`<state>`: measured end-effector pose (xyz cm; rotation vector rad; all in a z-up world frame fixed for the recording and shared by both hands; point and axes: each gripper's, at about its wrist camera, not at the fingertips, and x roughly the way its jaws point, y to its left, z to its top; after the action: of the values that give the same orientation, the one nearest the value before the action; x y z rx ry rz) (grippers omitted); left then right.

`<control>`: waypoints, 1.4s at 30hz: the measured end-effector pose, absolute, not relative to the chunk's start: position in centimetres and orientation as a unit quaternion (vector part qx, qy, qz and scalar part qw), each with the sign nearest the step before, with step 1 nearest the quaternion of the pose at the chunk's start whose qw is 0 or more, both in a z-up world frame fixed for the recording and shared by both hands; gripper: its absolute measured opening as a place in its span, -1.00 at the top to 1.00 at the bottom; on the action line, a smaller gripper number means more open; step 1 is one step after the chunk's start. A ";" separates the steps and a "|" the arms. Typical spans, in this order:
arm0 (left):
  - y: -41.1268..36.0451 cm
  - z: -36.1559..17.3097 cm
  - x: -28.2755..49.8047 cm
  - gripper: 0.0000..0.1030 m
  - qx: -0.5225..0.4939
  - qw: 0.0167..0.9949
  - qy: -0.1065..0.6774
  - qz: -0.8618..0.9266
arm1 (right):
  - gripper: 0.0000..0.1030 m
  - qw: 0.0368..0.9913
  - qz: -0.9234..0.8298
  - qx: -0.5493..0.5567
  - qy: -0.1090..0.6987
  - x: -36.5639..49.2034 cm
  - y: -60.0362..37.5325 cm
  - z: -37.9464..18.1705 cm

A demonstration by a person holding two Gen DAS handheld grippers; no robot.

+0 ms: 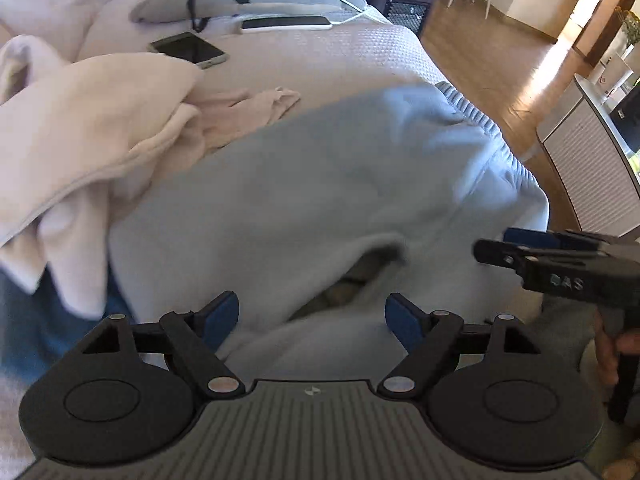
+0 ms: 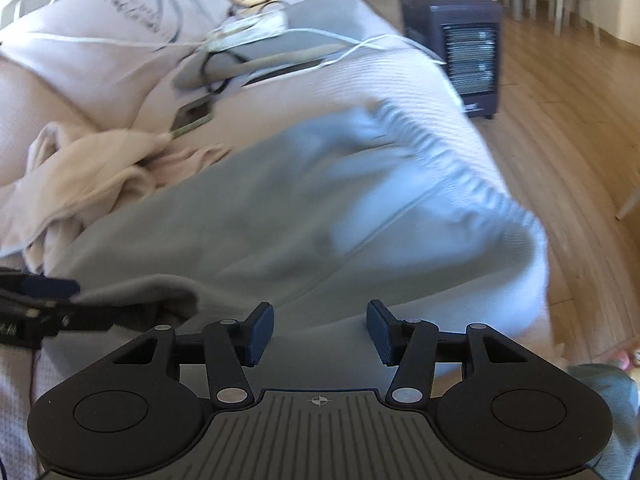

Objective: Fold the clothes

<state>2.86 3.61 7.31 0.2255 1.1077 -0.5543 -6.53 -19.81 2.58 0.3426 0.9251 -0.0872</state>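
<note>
On the left of the bed (image 1: 320, 60) lay a heap of cream garments (image 1: 92, 128), touching the near-left edge of the light blue trousers (image 1: 304, 184). The trousers stretched ahead of both tools, their long axis running from the near left, by the heap, away to the far right, where the ribbed elastic waistband (image 1: 488, 136) lay at the bed's right edge, over the wooden floor (image 1: 500, 64).

The left hand-held gripper (image 1: 312, 316) stood wide open with nothing between its blue pads, above a loose fold of blue cloth that gaped to show a dark gap. Just to its right, the right hand-held gripper (image 2: 320, 330) was about half open and also empty; its jaws hung over flat blue fabric without pressing it.

I judged the right one nearer the waistband and the left one nearer the lifted fold, so the next grasp likely turned on those 2 places.

The trousers looked soft, thick and fleecy, pale blue-grey, rumpled, blurred in both views, with 1 seam running lengthwise. Beyond them, 2 phones (image 1: 188, 50) and white cables lay on the bed, well apart from the cloth.
</note>
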 end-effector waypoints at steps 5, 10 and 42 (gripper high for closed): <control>5.2 8.8 0.8 -0.54 0.106 0.821 0.504 -0.247 | -0.01 0.880 0.006 0.147 0.451 -6.4 -17.2 2.5; 7.2 10.5 -0.7 -0.61 0.095 0.839 0.487 -0.224 | -0.10 0.878 0.042 0.121 0.461 -6.2 -14.9 1.8; 10.0 1.9 -1.0 0.64 -0.005 0.822 0.529 -0.212 | -0.10 0.883 -0.027 0.184 0.432 -8.7 -18.1 1.2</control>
<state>-0.96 9.99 1.94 -0.0099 1.1256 -0.4513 -8.70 -18.09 1.20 0.3826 0.8992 -0.0571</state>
